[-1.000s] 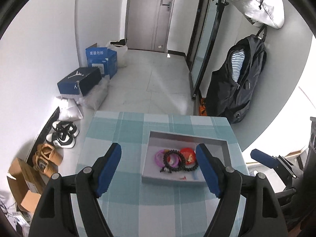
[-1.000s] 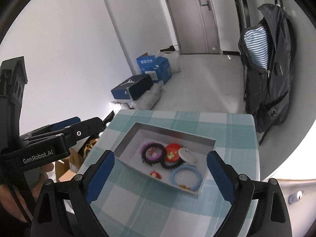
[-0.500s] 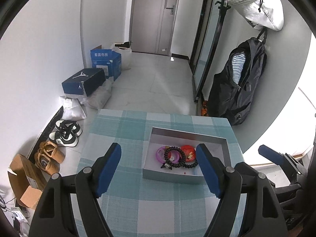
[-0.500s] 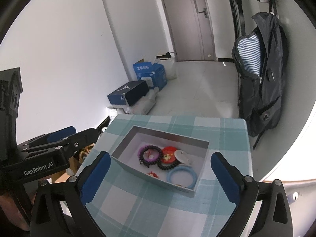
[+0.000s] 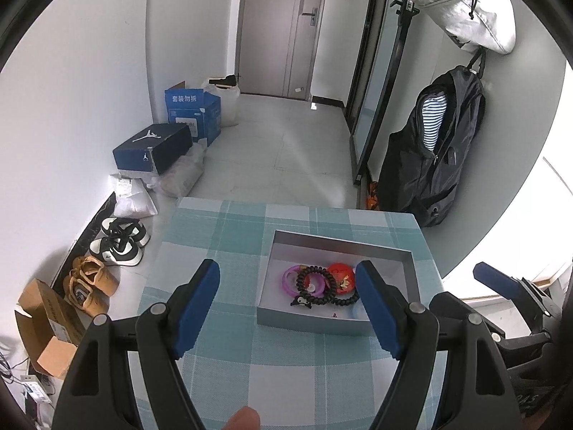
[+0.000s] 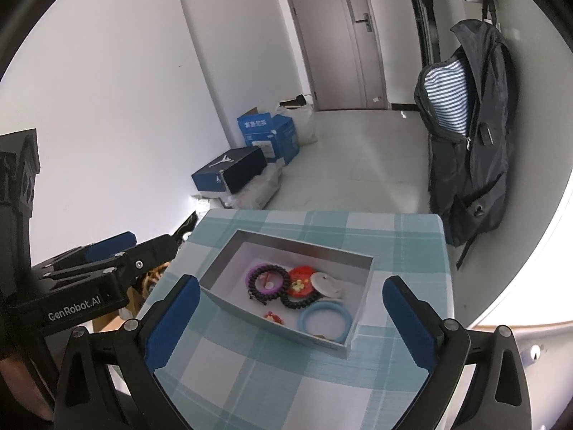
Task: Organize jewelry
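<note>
Both the left tool (image 5: 288,306) and right tool (image 6: 290,317) hang spread and empty before the grey tray (image 6: 222,256) on the checked tablecloth (image 6: 401,236).

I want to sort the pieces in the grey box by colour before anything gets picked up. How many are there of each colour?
In the grey box, as far as the right wrist view shows:
Purple ring: 1
Black coil bands: 2
Red round piece: 1
White disc: 1
Light blue ring: 1
Small red charm: 1
Total: 7
</note>
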{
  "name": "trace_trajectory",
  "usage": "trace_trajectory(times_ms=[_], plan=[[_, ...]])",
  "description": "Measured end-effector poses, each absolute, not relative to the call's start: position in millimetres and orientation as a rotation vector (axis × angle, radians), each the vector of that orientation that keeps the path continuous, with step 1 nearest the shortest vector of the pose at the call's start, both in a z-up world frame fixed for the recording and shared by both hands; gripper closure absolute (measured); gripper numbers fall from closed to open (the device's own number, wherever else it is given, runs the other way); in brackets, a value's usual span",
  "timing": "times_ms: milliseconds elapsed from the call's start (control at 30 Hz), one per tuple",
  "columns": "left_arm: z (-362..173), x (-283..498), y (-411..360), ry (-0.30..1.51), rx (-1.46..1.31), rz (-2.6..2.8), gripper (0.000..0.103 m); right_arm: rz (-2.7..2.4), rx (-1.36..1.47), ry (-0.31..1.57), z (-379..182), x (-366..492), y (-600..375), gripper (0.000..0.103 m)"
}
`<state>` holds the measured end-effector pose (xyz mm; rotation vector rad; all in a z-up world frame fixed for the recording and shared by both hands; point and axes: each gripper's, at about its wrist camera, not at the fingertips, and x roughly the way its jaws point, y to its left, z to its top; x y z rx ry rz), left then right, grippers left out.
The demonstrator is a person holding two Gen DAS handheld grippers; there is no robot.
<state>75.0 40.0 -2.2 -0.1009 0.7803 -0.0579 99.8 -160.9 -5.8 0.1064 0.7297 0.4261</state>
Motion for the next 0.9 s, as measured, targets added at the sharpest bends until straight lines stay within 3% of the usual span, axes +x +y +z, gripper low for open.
trace_trajectory(times_ms=[900], plan=[[0.1, 73.3, 38.5, 0.773, -0.112, -0.067, 0.029, 0.396, 0.111, 0.730, -4.6, 100.0, -165.1, 0.000]])
